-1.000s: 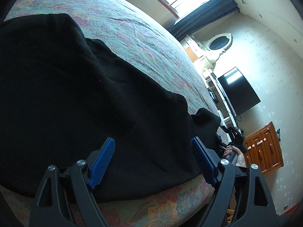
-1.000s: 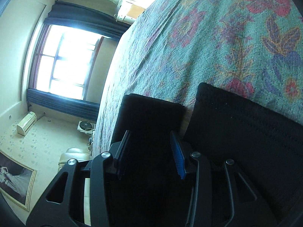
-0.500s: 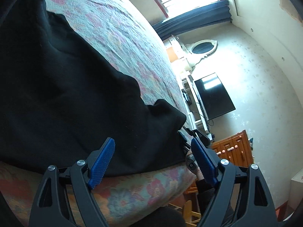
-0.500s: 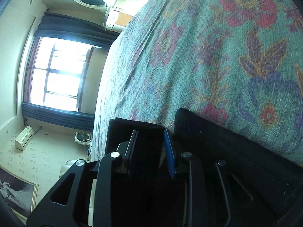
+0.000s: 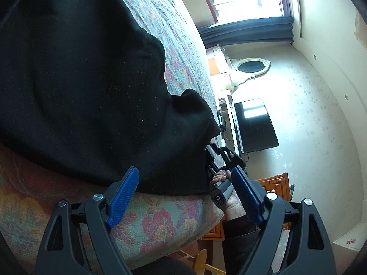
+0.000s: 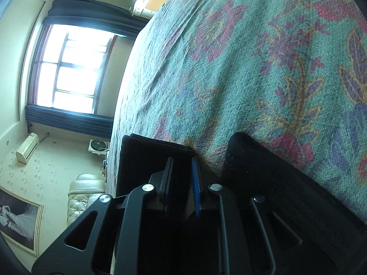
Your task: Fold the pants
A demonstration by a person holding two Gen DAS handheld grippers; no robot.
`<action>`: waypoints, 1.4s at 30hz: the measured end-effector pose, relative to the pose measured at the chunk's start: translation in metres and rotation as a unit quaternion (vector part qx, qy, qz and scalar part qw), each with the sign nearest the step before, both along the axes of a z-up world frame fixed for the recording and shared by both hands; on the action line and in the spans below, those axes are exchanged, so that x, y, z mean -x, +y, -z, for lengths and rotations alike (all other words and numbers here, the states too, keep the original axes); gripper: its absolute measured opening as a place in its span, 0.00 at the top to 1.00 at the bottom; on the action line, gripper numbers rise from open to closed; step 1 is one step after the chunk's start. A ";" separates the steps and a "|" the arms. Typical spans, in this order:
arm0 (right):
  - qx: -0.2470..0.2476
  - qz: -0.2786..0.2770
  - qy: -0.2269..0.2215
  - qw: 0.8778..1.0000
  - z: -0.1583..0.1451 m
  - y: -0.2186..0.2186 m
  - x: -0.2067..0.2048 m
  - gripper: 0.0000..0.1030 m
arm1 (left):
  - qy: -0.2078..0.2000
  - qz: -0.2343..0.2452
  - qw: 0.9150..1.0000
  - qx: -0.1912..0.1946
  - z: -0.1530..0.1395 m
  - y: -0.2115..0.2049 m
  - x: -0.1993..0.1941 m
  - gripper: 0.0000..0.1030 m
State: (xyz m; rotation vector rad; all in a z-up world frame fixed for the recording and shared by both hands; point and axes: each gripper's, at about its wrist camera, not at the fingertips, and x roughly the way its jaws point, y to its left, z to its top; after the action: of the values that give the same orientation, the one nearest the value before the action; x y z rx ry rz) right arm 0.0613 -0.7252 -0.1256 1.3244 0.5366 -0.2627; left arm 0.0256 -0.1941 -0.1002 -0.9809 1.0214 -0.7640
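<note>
black pants [image 5: 80,87] are spread on the floral bedspread [image 6: 263,57], with their near hem at the near edge of the bed where the cover rolls over the side.

right gripper [image 6: 182,183]: jaws drawn in close on a flat black panel of the pants, looks like a pinch on the cloth. probably a waist or leg end, can't tell which. from the left wrist view the right hand [image 5: 227,192] sits just off the right corner of the garment, so it's holding that corner to lift it.

left gripper [image 5: 183,194]: jaws spread wide, nothing between them, hanging off the bed edge just short of the near hem. my read: it's lined up to take the other corner so both ends lift together.

room: far side of the bedspread is bare, good landing zone for a fold away from the edge. the near hem lies along the bed edge, so it could slide off. the tv [image 5: 254,126] and wooden dresser [image 5: 273,185] on the right stand well apart.
</note>
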 end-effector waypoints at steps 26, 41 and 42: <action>0.024 0.013 -0.146 0.989 -0.078 0.007 0.072 0.94 | 0.063 -0.058 0.996 0.019 -0.008 -0.025 0.015 0.21; 0.026 0.014 -0.166 0.986 -0.090 -0.002 0.117 0.94 | 0.068 -0.111 0.991 0.001 -0.005 -0.011 -0.004 0.21; 0.024 0.015 -0.164 0.986 -0.090 -0.003 0.121 0.94 | 0.061 -0.112 0.992 -0.004 -0.006 -0.009 -0.004 0.21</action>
State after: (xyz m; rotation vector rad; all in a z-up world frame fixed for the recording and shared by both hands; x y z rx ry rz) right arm -0.0597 -0.7278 -0.0354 1.2974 0.2313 -0.0794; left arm 0.0295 -0.2035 -0.0941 -1.1252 0.9989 -0.5195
